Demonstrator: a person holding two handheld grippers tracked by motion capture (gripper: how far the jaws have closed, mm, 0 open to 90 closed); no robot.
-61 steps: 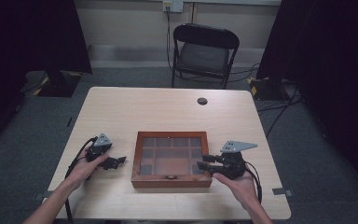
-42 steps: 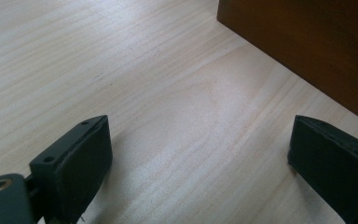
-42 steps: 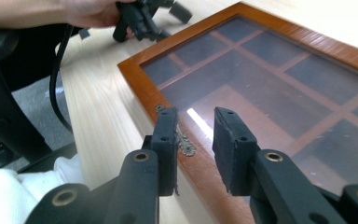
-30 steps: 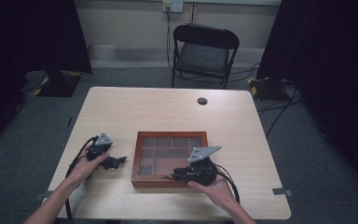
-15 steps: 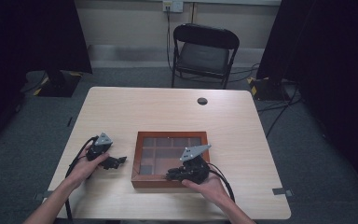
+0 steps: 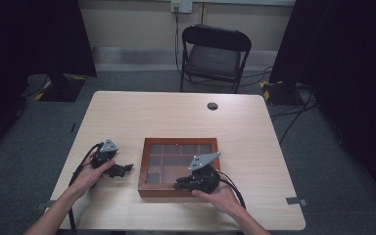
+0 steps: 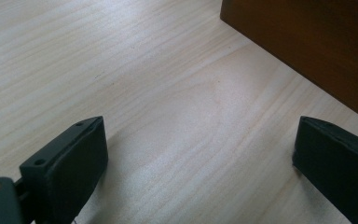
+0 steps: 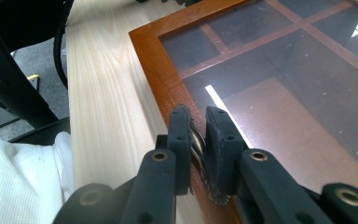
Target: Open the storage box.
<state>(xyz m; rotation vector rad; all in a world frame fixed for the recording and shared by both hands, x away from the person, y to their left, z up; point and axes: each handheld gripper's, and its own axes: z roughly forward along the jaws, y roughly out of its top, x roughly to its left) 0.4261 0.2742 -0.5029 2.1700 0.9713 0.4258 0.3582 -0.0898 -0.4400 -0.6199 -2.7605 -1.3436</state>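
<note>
A flat brown wooden box (image 6: 178, 142) with a glass lid and a grid of compartments lies at the table's front centre. My right gripper (image 6: 181, 185) sits at its front edge, pointing left. In the right gripper view the jaws (image 8: 198, 123) are shut on a small metal clasp (image 8: 196, 142) on the box's front frame (image 8: 154, 51). My left gripper (image 6: 125, 170) rests on the table just left of the box. Its jaws (image 7: 200, 140) stand wide open with only bare tabletop between them, and the box's side wall (image 7: 317, 42) is close ahead on the right.
A small black round disc (image 6: 212, 105) lies near the table's far edge. A black folding chair (image 6: 214, 51) stands behind the table. Cables trail from both grippers toward the front edge. A white sleeve (image 8: 18, 186) shows left of the right gripper.
My right gripper moved left from the box's right side to its front edge and now grips the clasp. The left gripper stayed where it was.
</note>
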